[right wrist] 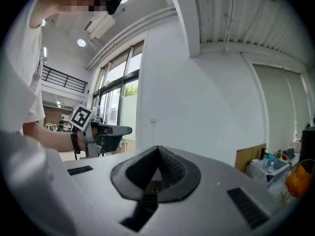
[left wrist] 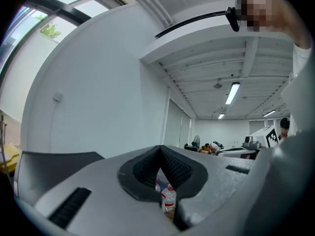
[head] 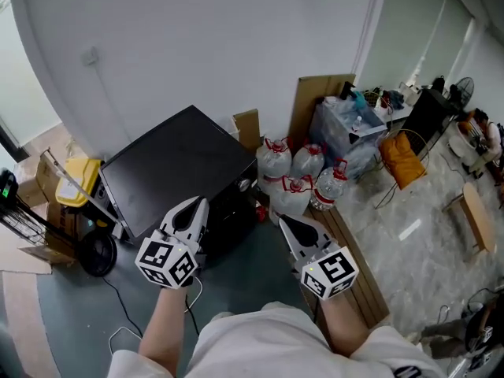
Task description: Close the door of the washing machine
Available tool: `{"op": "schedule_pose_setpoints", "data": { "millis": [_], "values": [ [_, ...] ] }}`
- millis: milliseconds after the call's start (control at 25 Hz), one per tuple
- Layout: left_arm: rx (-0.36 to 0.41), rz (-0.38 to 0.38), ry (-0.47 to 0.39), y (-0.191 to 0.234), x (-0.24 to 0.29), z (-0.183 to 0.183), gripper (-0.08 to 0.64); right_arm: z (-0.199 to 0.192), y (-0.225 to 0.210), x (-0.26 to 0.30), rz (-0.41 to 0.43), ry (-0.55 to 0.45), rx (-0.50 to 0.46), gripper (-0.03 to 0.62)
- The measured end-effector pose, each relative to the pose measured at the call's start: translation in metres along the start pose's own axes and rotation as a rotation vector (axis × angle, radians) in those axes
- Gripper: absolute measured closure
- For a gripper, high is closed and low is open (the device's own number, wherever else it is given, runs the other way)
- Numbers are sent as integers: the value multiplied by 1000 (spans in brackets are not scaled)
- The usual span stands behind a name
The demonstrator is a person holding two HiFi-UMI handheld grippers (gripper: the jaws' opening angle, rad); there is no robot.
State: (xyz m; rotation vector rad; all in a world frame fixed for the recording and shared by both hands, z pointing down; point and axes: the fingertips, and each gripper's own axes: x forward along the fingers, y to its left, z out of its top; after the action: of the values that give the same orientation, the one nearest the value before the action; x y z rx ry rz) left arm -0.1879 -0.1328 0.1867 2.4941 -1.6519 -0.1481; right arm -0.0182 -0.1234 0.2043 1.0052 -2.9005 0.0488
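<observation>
The black washing machine (head: 181,172) stands against the white wall, seen from above, with its front (head: 236,207) facing lower right. No door shows swung out from that front. My left gripper (head: 197,203) hovers over the machine's near corner, shut with nothing in it. In the left gripper view its jaws (left wrist: 160,150) meet at the tip, with bottles showing low behind them. My right gripper (head: 285,221) hangs to the right of the machine, above the floor. It is also shut and empty, its jaws (right wrist: 158,149) closed to a point.
Several large water bottles (head: 303,176) crowd the floor right of the machine, with cardboard (head: 315,93) and a clear plastic bag (head: 350,132) behind them. Wooden boards (head: 358,266) lie at lower right. A yellow-lidded bin (head: 79,181) and a wire rack (head: 16,211) stand left. A cable (head: 118,305) trails on the floor.
</observation>
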Motion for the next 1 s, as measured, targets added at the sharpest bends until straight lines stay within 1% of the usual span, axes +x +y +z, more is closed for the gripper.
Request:
{"op": "schedule_pose_setpoints", "data": {
  "millis": [80, 200, 320, 480, 680, 880, 1000],
  "values": [
    [42, 27, -27, 0, -4, 20, 555, 9, -9, 0, 5, -19, -12, 594],
    [107, 132, -67, 13, -19, 46, 555, 24, -22, 2, 16, -39, -32, 594],
    [145, 217, -96, 25, -35, 65, 555, 37, -40, 3, 10, -60, -43, 594],
    [167, 296, -120, 35, -60, 81, 555, 47, -65, -2, -12, -84, -35, 594],
    [201, 359, -136, 41, -94, 96, 555, 52, -90, -5, -66, -101, -18, 594],
    [204, 474, -174, 56, -134, 97, 555, 51, -100, -9, -107, -111, -18, 594],
    [194, 517, -188, 62, -151, 96, 555, 54, -97, -14, -130, -102, -27, 594]
  ]
}}
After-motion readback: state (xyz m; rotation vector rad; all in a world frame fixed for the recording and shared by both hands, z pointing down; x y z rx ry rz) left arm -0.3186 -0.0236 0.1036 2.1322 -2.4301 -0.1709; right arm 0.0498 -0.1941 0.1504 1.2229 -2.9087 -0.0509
